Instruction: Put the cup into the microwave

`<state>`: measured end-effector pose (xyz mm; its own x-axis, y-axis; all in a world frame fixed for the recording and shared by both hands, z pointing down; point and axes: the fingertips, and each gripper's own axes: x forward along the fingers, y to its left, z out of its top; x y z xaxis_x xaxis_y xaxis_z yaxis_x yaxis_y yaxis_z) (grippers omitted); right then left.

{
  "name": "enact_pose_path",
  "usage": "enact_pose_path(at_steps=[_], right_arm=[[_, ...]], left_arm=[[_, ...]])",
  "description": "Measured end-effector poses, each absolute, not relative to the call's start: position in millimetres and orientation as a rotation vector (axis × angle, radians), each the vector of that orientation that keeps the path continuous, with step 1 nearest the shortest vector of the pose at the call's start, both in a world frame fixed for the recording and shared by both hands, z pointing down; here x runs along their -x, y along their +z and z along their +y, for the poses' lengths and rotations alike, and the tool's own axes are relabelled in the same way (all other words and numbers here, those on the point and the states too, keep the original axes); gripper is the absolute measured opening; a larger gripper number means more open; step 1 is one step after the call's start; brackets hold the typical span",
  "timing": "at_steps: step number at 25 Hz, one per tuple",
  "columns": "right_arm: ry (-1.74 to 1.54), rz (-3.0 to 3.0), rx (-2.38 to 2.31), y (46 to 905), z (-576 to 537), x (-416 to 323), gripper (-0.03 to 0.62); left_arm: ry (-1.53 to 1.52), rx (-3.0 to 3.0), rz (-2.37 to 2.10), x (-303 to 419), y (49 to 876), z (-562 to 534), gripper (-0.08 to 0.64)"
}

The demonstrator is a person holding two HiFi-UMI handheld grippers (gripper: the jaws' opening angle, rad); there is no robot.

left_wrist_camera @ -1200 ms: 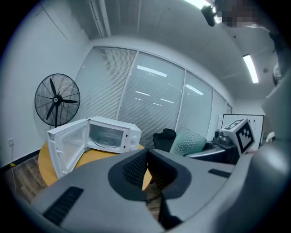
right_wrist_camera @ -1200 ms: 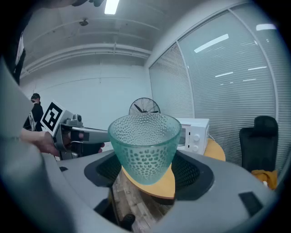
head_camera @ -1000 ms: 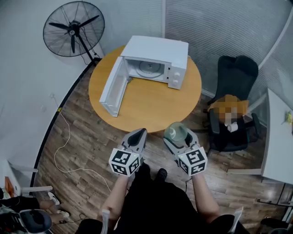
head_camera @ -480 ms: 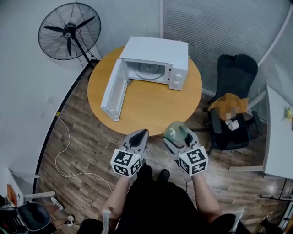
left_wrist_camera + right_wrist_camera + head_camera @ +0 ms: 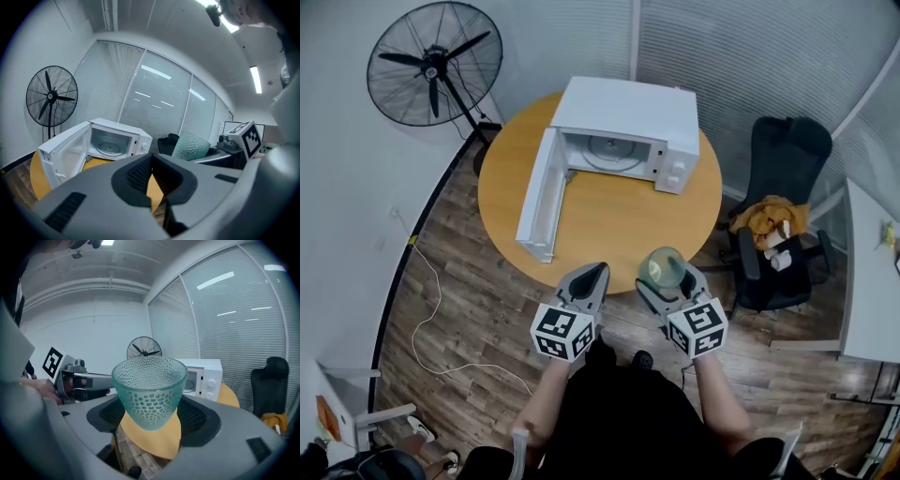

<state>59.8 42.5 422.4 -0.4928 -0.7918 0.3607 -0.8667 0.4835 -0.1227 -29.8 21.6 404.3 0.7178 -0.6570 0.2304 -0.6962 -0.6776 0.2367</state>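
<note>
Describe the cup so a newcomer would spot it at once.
Start at the round wooden table with the white microwave; two grippers hover before its near edge. The cup stands upright in the right gripper: pale green dimpled glass; the left gripper holds nothing.

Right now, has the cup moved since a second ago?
Yes, slightly forward: the cup in the right hand-held gripper sits nearer the edge of the table.

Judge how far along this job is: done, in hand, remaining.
Done: the door of the white microwave stands open, and the right tool is shut on the textured green glass cup. In hand: the cup is held near the round wooden table's edge. Left: carrying it into the microwave and releasing.
</note>
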Motion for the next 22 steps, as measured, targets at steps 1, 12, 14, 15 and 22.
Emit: enact_pose_path(at_steps=[1,12,14,15,22], right_arm=[[0.425,-2.471,-1.42,423.2,36.6,-55.7,0.356],[0.443,-2.405,-1.493,433.9,-17.1,-21.2,0.357],[0.438,-2.383,-1.505,438.4,-23.4,-18.9,0.356],[0.424,-2.366,-1.504,440.5,-26.7,-17.8,0.356],[0.437,-2.357,-1.466,455.6,-51.0,-9.6,0.356]], left_arm=[[0.183,-2.618,-1.051,32.8,405.3,16.5,-0.003],[0.167,-2.62,-0.948,61.8,409.4,-35.5,-0.003],[0.168,-2.612,-0.933,62.8,413.0,-40.1,-0.003],[0.171,-2.612,-0.926,62.9,415.0,-42.0,-0.003],[0.145,-2.579,-0.918,64.5,424.5,-55.5,-0.003]])
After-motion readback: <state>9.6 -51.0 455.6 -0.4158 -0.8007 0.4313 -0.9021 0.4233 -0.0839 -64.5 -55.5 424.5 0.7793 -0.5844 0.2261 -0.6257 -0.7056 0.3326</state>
